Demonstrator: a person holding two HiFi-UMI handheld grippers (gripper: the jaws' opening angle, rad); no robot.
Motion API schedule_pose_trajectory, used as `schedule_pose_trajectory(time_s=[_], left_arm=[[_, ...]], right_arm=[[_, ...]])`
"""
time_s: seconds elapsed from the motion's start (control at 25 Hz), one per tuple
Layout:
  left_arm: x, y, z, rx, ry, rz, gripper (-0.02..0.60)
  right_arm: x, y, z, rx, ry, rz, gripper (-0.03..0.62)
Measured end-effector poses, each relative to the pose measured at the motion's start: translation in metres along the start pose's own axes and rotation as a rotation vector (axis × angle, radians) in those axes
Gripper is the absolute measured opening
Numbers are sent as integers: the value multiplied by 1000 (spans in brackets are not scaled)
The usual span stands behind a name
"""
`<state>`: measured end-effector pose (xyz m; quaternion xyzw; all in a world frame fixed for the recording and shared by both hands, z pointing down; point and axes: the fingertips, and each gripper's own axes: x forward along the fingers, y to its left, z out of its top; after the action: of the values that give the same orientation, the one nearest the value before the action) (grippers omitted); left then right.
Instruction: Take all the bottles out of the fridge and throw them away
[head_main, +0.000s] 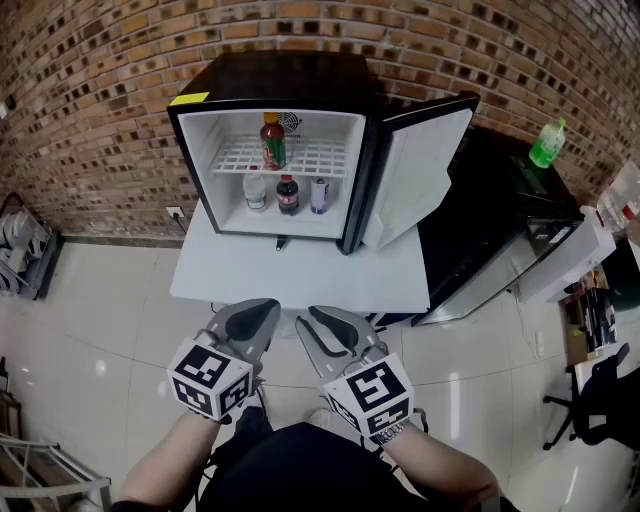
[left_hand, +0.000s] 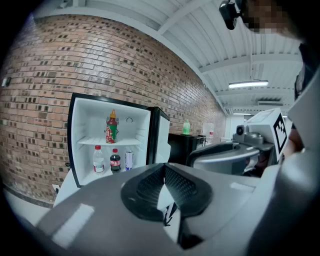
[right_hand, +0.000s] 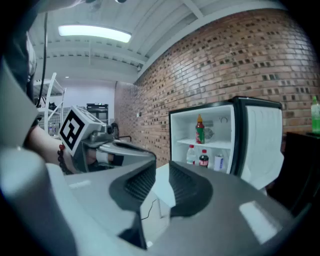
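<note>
Both grippers are being held in front of the fridge (head_main: 290, 75), well short of it, level with the near edge of the white table (head_main: 280, 275) under it. The left gripper (head_main: 262, 312) is being kept closed, its tips meeting on nothing. The right gripper (head_main: 307, 318) is being held slightly apart, also with nothing between its jaws.

No bottle is being touched yet. All are being left inside the fridge: a tall red-capped bottle (head_main: 272, 143) on the wire shelf and, on the fridge floor, a clear water bottle (head_main: 255, 190), a dark cola bottle (head_main: 287, 195) and a small pale container (head_main: 319, 194).

Several risks are being judged. The three on the fridge floor are standing close together, so a neighbour is likely to be knocked over while one is being gripped. The tall bottle could be tipped on the wire shelf if it is clipped high up. The fridge door (head_main: 420, 170), hanging open at the fridge's right, could be struck by the right gripper. The green bottle (head_main: 547, 143) on the dark counter right of the fridge could be mistaken for a target. No bin is being shown in any view.

No writing is being made out. Only the label colours are being shown: red and green on the tall bottle, red on the cola. A blank yellow sticker (head_main: 190, 99) is being shown on the fridge's top left corner.
</note>
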<state>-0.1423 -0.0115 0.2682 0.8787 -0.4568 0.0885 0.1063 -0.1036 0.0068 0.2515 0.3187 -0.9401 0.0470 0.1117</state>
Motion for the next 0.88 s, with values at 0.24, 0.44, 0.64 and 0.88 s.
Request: schedule_pose_trajectory(time_s=[0.24, 0.44, 0.64, 0.88], left_arm=[[5, 22, 4, -8, 1, -3, 3], [11, 50, 10, -16, -4, -19, 3], [16, 83, 22, -1, -11, -41, 3], [21, 130, 31, -4, -17, -55, 3]], right_arm=[[23, -11, 5, 13, 15, -22, 138], [51, -29, 18, 6, 20, -72, 184], [86, -49, 39, 8, 14, -134, 215], [136, -78, 64, -7, 22, -208, 249]])
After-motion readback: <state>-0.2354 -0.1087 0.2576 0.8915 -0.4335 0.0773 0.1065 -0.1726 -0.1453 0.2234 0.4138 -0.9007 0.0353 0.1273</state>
